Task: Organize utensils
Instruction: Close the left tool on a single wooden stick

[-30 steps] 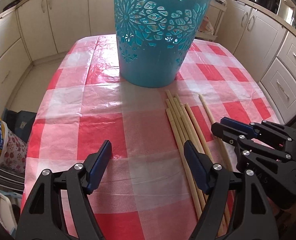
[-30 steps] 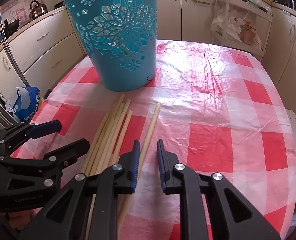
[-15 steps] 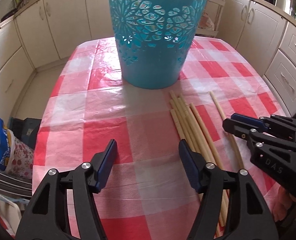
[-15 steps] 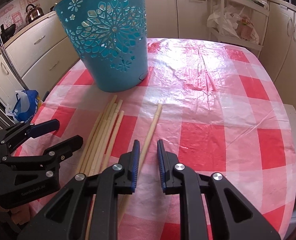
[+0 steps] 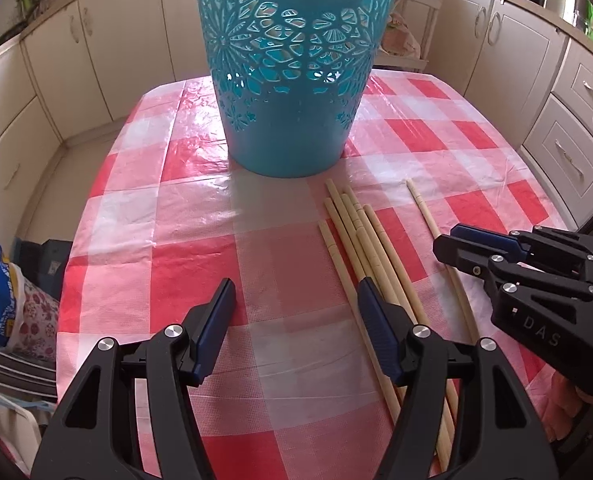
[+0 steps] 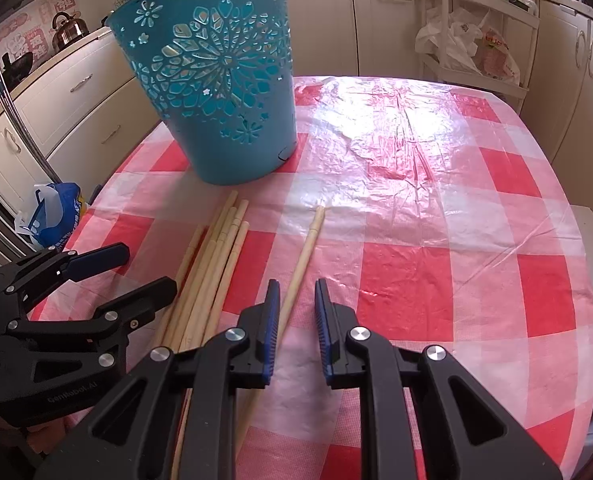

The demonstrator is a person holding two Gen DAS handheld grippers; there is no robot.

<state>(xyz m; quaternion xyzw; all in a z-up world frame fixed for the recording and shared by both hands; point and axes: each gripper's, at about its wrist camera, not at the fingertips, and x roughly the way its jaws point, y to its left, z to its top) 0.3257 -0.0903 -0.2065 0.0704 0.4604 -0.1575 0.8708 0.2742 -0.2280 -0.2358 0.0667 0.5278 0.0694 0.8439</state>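
Note:
A tall teal cut-out basket (image 5: 292, 92) (image 6: 216, 80) stands upright at the far middle of the red-checked table (image 5: 176, 280) (image 6: 456, 280). Just in front of it lies a bundle of several wooden chopsticks (image 5: 360, 240) (image 6: 216, 260), with a single chopstick (image 5: 428, 216) (image 6: 304, 248) apart to their right. My left gripper (image 5: 296, 296) (image 6: 136, 272) is open over the cloth, its right finger above the bundle, nothing between the pads. My right gripper (image 6: 297, 296) (image 5: 468, 240) hovers over the single chopstick with a narrow gap, gripping nothing.
Cream kitchen cabinets (image 5: 76, 60) ring the table. Plastic bags (image 5: 0, 300) (image 6: 56, 212) sit on the floor to the left. A white rack holding bags (image 6: 476, 40) stands behind the table, and a kettle (image 6: 68, 26) is on the counter.
The left gripper's jaws have drawn somewhat closer together, and its view has tipped up slightly. The right gripper and the chopsticks have not moved.

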